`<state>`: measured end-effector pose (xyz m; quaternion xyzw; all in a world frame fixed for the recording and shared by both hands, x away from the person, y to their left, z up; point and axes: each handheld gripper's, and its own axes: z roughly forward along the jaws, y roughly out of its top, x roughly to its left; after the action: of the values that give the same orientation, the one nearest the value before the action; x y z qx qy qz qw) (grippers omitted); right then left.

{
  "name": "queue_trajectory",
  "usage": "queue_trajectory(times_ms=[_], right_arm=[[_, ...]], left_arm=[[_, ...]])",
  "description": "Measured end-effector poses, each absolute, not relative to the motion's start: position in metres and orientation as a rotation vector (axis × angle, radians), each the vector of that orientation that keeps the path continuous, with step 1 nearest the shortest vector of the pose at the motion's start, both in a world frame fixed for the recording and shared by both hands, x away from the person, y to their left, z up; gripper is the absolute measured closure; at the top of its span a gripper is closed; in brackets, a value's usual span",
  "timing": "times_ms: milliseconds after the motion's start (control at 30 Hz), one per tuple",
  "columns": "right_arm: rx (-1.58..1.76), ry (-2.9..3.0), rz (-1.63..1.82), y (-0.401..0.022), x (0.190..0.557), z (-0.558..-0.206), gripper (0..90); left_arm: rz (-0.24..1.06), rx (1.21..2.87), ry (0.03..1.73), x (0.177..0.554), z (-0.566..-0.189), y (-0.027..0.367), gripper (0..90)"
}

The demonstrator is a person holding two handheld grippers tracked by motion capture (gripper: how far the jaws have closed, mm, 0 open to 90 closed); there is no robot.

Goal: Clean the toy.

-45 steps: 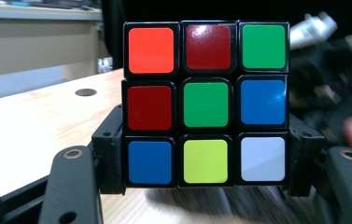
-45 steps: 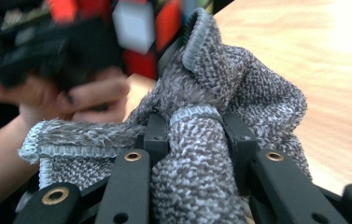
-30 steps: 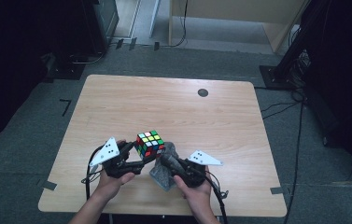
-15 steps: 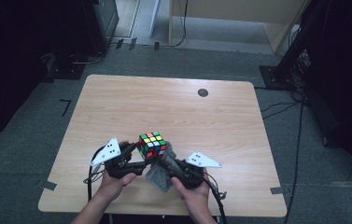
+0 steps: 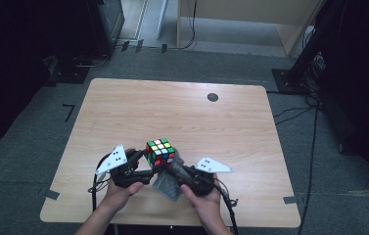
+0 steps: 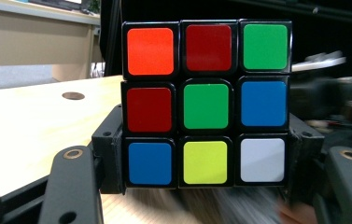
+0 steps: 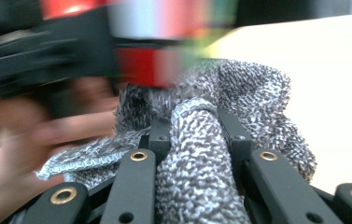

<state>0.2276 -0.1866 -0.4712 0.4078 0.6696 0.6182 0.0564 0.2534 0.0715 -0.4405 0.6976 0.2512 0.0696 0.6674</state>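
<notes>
A scrambled Rubik's cube (image 5: 160,152) sits upright, raised over the bench's near edge, its bottom layer clamped on both sides. A grey knitted cloth (image 5: 166,184) is bunched just beneath and beside it, touching its underside.

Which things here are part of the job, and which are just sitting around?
In the job:
- cube, clamped in the left gripper
- grey cloth, pinched in the right gripper, up against the cube

Lying about:
- dark round spot on the table
- black stand on the floor
- wooden furniture behind the table
</notes>
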Motion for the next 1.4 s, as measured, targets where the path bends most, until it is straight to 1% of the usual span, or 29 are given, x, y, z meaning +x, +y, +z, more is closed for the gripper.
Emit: queue_trajectory(times_ms=[67, 167, 233, 367, 467, 600, 667, 767, 900, 1000, 1233, 1400], right_arm=[[1.334, 1.928, 1.868, -0.206, 0.235, -0.475, 71.3], [1.285, 1.907, 1.688, -0.216, 0.238, -0.473, 67.6], [1.293, 1.91, 1.69, -0.223, 0.243, -0.473, 63.4], [1.339, 1.916, 1.595, -0.232, 0.25, -0.478, 49.6], [1.341, 1.888, 1.584, -0.236, 0.251, -0.476, 43.1], [1.198, 1.892, 1.6, -0.236, 0.248, -0.468, 37.8], [1.054, 1.908, 1.644, -0.233, 0.245, -0.465, 36.4], [0.86, 1.923, 1.689, -0.225, 0.241, -0.465, 33.2], [0.694, 1.935, 1.696, -0.214, 0.236, -0.467, 30.4], [0.588, 1.927, 1.662, -0.208, 0.232, -0.47, 30.3], [0.413, 1.903, 1.591, -0.194, 0.227, -0.475, 30.3], [0.35, 1.888, 1.561, -0.188, 0.224, -0.476, 28.8]], left_arm=[[0.17, 1.584, 0.573, 0.254, -0.441, 0.073, 34.3], [0.162, 1.579, 0.594, 0.258, -0.441, 0.077, 34.3], [0.166, 1.591, 0.595, 0.26, -0.443, 0.078, 34.3], [0.214, 1.647, 0.618, 0.262, -0.448, 0.076, 34.3], [0.184, 1.657, 0.633, 0.264, -0.449, 0.075, 34.3], [0.132, 1.663, 0.654, 0.267, -0.447, 0.076, 34.3], [0.096, 1.667, 0.661, 0.269, -0.446, 0.077, 34.3], [0.077, 1.678, 0.656, 0.27, -0.444, 0.077, 34.2], [0.046, 1.679, 0.665, 0.273, -0.444, 0.079, 34.3], [0.027, 1.688, 0.67, 0.276, -0.445, 0.08, 34.3], [-0.071, 1.682, 0.687, 0.282, -0.444, 0.082, 34.4], [-0.111, 1.707, 0.696, 0.284, -0.444, 0.08, 34.4]])
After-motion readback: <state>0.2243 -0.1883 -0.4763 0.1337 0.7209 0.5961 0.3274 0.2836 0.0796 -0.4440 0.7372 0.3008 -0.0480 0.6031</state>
